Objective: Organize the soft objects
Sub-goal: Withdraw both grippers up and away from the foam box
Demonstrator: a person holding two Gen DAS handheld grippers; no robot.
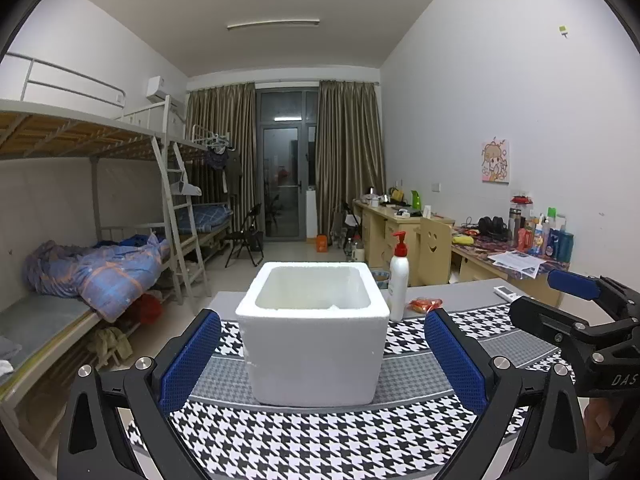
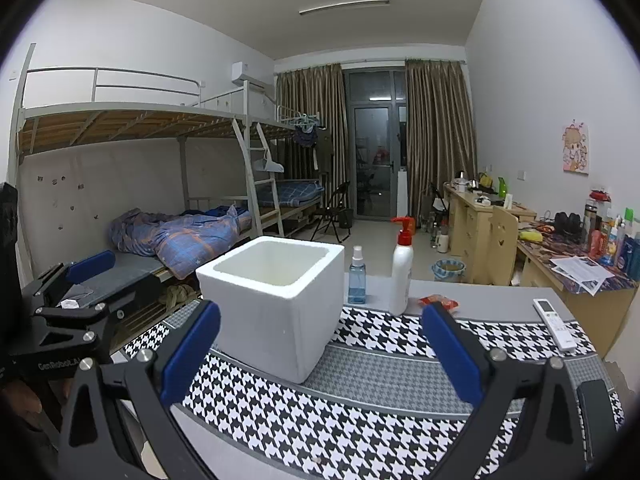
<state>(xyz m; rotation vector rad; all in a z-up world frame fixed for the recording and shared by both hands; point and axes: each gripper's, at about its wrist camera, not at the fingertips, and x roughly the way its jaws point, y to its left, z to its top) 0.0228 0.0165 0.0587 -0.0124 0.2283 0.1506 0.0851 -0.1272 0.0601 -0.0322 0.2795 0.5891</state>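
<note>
A white foam box point(image 1: 313, 332) stands open-topped on the houndstooth cloth point(image 1: 304, 440); it looks empty as far as its inside shows. It also shows in the right wrist view point(image 2: 276, 308). A small red-orange soft packet point(image 1: 425, 304) lies behind the box, to the right, also in the right wrist view point(image 2: 439, 302). My left gripper point(image 1: 320, 356) is open and empty, its blue pads either side of the box, short of it. My right gripper point(image 2: 320, 356) is open and empty, to the right of the box; it shows in the left wrist view point(image 1: 576, 300).
A white pump bottle point(image 2: 401, 276) and a blue spray bottle point(image 2: 357, 276) stand behind the box. A white remote point(image 2: 554, 323) lies at the table's right edge. Bunk beds stand left, cluttered desks right.
</note>
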